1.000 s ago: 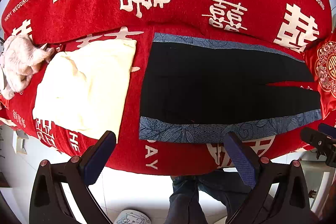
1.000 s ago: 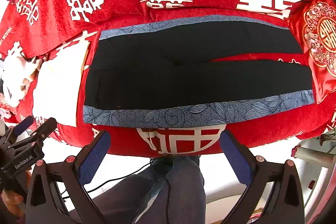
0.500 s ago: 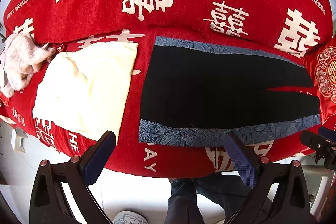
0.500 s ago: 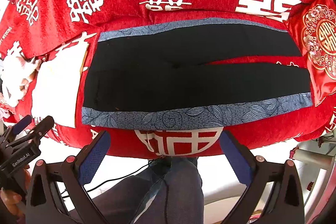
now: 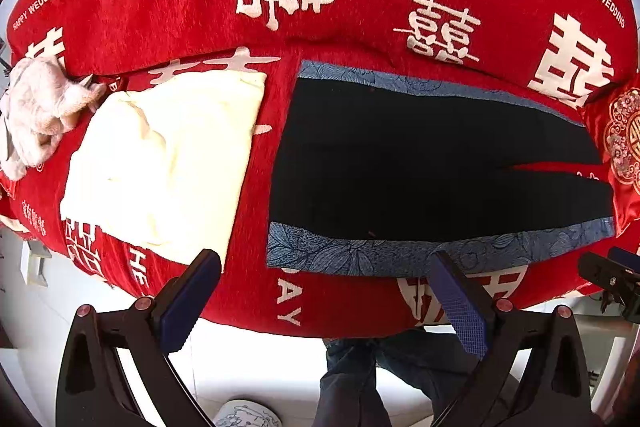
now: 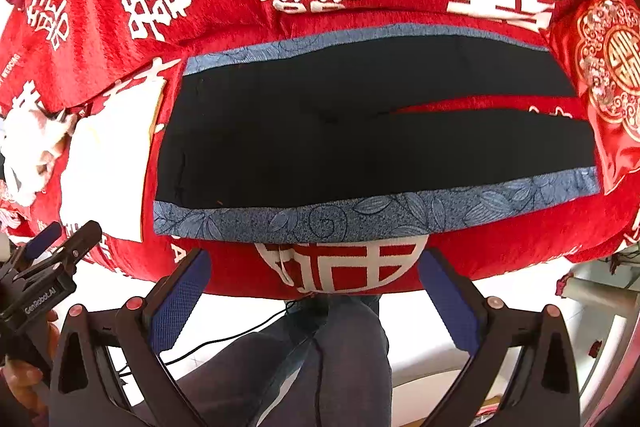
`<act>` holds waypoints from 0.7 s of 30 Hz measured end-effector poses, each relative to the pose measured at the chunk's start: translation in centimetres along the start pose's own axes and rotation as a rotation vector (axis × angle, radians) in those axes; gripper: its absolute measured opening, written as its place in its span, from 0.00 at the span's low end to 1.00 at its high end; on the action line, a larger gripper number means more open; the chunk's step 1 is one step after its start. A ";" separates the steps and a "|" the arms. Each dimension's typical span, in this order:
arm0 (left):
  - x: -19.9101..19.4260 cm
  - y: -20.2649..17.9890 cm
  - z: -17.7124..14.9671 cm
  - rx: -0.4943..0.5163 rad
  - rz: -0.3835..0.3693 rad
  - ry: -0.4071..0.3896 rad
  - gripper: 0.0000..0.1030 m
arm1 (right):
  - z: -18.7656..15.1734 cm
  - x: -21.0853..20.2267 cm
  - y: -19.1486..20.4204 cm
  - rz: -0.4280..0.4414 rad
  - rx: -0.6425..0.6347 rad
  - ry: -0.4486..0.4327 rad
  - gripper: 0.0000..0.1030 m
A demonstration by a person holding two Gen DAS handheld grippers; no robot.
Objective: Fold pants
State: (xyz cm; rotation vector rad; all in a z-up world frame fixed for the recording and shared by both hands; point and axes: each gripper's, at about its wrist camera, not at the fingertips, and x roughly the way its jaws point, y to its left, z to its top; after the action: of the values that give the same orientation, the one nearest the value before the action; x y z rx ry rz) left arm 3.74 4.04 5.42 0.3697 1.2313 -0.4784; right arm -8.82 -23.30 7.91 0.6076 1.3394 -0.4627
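Observation:
Black pants (image 5: 424,163) with blue patterned side stripes lie flat across the red sofa seat, waist at the left and both legs running right. The same pants (image 6: 360,131) fill the middle of the right wrist view. My left gripper (image 5: 324,267) hangs open just before the near stripe at the waist end, holding nothing. My right gripper (image 6: 312,263) is open too, below the near stripe around mid-leg, above the sofa's front edge. Each gripper shows at the edge of the other's view.
A folded cream cloth (image 5: 164,159) lies left of the pants, and a white plush toy (image 5: 36,115) sits beyond it. A red embroidered cushion (image 6: 612,75) stands at the right end. A person's legs in jeans (image 6: 320,355) and a cable are below the sofa edge.
Both grippers have crept forward and slightly up toward the sofa, so the pants sit lower in both views. Both remain open and the pants have not moved.

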 end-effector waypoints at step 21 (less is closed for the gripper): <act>13.9 1.7 -3.1 -0.110 -0.100 0.107 1.00 | -3.1 17.8 1.3 0.469 0.080 0.201 1.00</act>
State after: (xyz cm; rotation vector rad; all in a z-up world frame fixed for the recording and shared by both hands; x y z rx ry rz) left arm 5.73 4.99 -8.75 0.2437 1.3788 -0.4791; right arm -7.11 -19.72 -9.75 1.0256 1.3170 -0.0733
